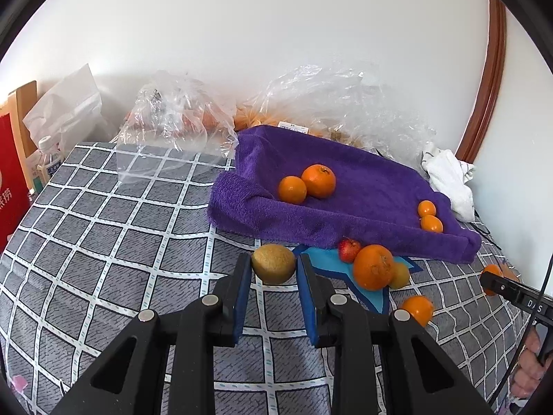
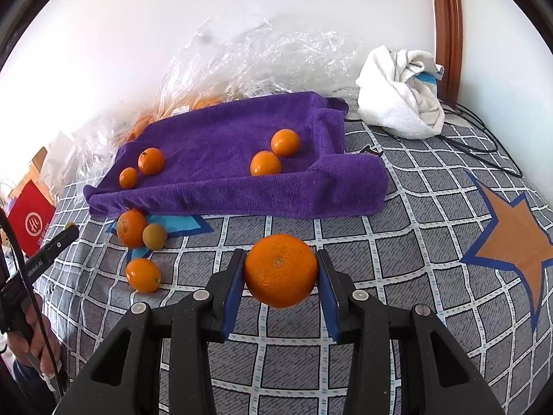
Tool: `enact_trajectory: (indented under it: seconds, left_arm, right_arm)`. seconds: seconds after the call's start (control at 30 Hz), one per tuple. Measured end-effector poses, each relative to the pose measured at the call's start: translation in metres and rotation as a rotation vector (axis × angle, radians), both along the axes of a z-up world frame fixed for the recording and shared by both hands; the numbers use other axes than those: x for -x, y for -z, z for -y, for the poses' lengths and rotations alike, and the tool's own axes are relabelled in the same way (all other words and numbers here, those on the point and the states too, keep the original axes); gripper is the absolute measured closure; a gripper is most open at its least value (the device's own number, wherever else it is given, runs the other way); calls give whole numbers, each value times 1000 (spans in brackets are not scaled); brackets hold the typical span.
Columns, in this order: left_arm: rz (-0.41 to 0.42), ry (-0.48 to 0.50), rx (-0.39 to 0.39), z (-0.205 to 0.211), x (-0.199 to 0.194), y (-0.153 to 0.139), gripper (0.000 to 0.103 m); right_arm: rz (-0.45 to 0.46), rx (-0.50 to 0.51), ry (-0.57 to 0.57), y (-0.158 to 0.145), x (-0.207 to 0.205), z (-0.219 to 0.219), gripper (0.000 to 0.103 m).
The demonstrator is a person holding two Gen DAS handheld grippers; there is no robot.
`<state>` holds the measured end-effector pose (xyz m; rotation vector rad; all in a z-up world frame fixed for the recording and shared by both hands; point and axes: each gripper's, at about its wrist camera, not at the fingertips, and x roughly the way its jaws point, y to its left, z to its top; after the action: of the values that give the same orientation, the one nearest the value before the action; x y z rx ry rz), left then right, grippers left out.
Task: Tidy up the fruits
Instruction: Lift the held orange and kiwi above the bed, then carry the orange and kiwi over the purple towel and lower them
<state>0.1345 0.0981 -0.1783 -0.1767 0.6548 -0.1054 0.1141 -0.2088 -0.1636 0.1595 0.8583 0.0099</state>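
In the left wrist view my left gripper [image 1: 273,267] is shut on a brown-green kiwi [image 1: 273,261], just above the checked bedspread [image 1: 121,242]. My right gripper [image 2: 280,271] is shut on a large orange [image 2: 280,263]. Behind both lies a folded purple towel [image 1: 363,180] [image 2: 224,145] with two pairs of oranges on it [image 1: 318,180] [image 1: 428,216] [image 2: 151,160] [image 2: 274,154]. In front of the towel sit a big orange [image 1: 373,267] [image 2: 130,228], a red fruit [image 1: 349,249], a yellow-green fruit [image 1: 400,275] [image 2: 154,236] and a small orange [image 1: 418,309] [image 2: 143,275].
Crumpled clear plastic bags [image 1: 179,117] [image 2: 249,58] holding more oranges lie against the white wall. A white cloth [image 2: 397,93] and black cables [image 2: 484,145] are at the back right. A red box [image 1: 10,186] and a bottle [image 1: 48,159] stand at the left edge.
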Motion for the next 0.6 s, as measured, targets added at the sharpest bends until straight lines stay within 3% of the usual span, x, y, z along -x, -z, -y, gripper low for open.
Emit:
enact_trajectory:
  seconds: [0.4,0.53,0.6]
  left_arm:
    - [-37,7,22,0,-2,3,78]
    - [-55,12,73,-2,2,-2,78]
    - [-48,3,45,0,4,-6,78]
  right_arm:
    - [26,-27,-16,-9,-2,3,63]
    - [38,-21,-27,-13,-4,2,63]
    - [42,-17,-37,-15,-6,1,63]
